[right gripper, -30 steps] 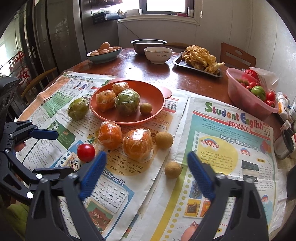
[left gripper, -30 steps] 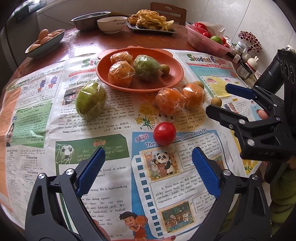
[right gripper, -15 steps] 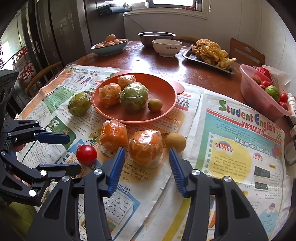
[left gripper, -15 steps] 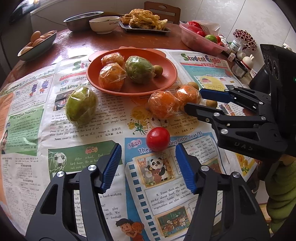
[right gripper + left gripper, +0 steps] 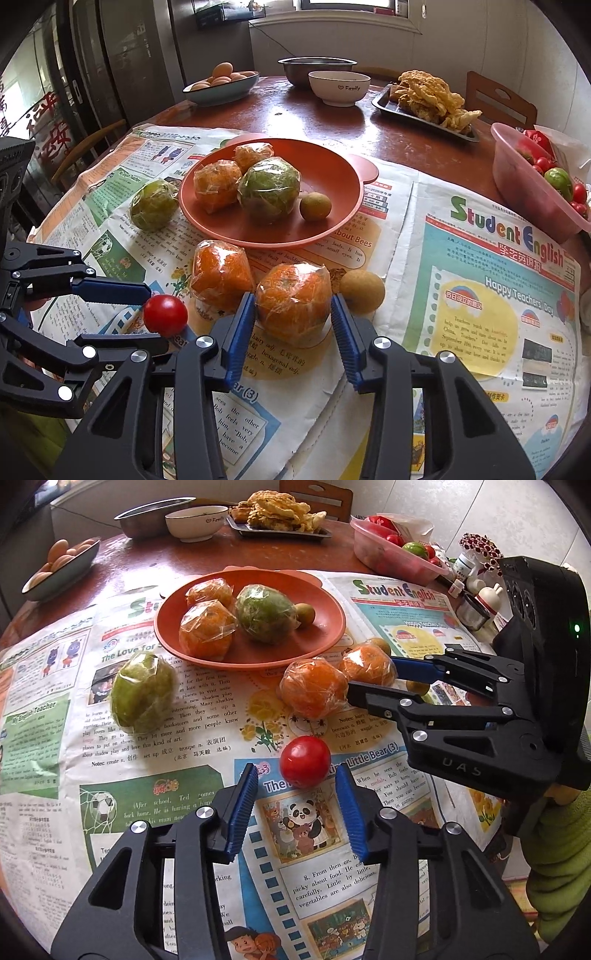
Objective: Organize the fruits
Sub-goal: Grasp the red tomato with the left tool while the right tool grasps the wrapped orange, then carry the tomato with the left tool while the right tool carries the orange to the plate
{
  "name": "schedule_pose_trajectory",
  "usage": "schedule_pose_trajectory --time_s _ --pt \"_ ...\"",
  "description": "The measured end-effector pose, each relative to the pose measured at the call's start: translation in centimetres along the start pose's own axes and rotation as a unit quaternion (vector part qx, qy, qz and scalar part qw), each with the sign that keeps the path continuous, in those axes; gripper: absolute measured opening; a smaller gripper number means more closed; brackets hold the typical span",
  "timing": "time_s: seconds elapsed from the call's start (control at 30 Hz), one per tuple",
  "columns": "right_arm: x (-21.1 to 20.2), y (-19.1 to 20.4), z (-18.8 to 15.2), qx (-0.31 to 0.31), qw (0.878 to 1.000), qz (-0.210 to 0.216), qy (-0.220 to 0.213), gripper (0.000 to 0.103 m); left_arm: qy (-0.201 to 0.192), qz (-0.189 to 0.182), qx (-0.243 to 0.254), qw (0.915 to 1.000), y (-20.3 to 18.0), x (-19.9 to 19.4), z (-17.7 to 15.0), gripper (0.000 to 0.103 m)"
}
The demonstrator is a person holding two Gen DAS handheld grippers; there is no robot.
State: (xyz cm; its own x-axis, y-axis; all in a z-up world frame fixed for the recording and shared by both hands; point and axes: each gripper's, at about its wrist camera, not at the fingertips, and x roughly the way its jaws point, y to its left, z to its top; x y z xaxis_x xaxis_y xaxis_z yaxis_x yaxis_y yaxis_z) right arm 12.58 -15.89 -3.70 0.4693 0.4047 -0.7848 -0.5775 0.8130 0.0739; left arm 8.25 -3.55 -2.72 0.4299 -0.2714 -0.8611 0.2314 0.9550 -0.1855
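Between the closing jaws of the matt black plastic left gripper [image 5: 297,779], with ribbed blue pads, sat a glossy, smooth red cherry tomato [image 5: 305,761]. The right gripper [image 5: 293,302], of the same make, was closing about an orange wrapped in crinkled clear film [image 5: 293,297]. Beyond both lay printed paper newspaper sheets [image 5: 480,295], a matt terracotta plastic plate [image 5: 332,173] and a polished reddish wooden table [image 5: 314,118].
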Motion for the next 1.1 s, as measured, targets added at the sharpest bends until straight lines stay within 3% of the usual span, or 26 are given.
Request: schedule_pose_trajectory --time_s 0.27,0.7,1.1 --pt "-0.1 -0.1 0.0 0.002 1.0 0.002 -0.001 0.04 0.005 -0.008 0.005 0.9999 -0.3 0.4 0.3 0.021" --pt "-1.2 -0.3 -0.4 0.007 1.0 0.003 -0.009 0.04 0.005 -0.006 0.007 0.9999 -0.3 0.3 0.4 0.02" --pt "-3.2 -0.5 0.5 0.008 0.999 0.001 -0.031 0.04 -0.021 0.009 0.001 0.9997 0.9 -2.3 1.5 0.02"
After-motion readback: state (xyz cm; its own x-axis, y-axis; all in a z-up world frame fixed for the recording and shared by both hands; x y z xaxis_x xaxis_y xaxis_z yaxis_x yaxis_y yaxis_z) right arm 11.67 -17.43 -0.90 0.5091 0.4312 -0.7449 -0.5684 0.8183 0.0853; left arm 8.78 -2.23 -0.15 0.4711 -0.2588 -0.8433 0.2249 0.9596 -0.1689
